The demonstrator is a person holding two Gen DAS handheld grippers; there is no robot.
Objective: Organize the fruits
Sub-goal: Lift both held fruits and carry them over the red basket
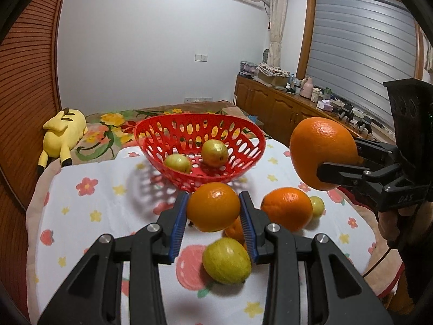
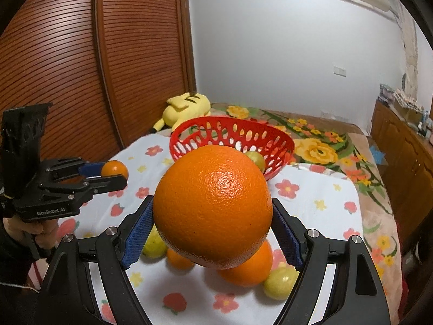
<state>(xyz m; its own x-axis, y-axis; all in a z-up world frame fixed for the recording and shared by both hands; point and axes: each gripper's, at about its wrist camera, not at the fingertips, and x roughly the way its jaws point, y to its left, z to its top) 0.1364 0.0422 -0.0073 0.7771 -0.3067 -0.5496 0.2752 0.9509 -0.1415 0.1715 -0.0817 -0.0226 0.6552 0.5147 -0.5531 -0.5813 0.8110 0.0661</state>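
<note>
My left gripper (image 1: 213, 211) is shut on a small orange (image 1: 213, 207), held just above the flowered cloth; from the right wrist it shows at the left (image 2: 113, 174). My right gripper (image 2: 212, 203) is shut on a big orange (image 2: 213, 205), raised at the right of the left wrist view (image 1: 322, 153). Beyond both stands a red perforated basket (image 1: 189, 116) holding two yellow-green fruits (image 1: 214, 153). On the cloth below lie another orange (image 1: 286, 208), a yellow-green fruit (image 1: 226, 260), a small green one (image 1: 317, 206) and a half-hidden small orange (image 1: 235, 231).
The white flowered cloth (image 1: 94, 195) covers a bed with a floral blanket (image 1: 116, 124). A yellow plush toy (image 1: 63, 132) lies at the far left by a slatted wooden door (image 1: 24, 81). A cluttered wooden cabinet (image 1: 284, 103) runs along the right wall.
</note>
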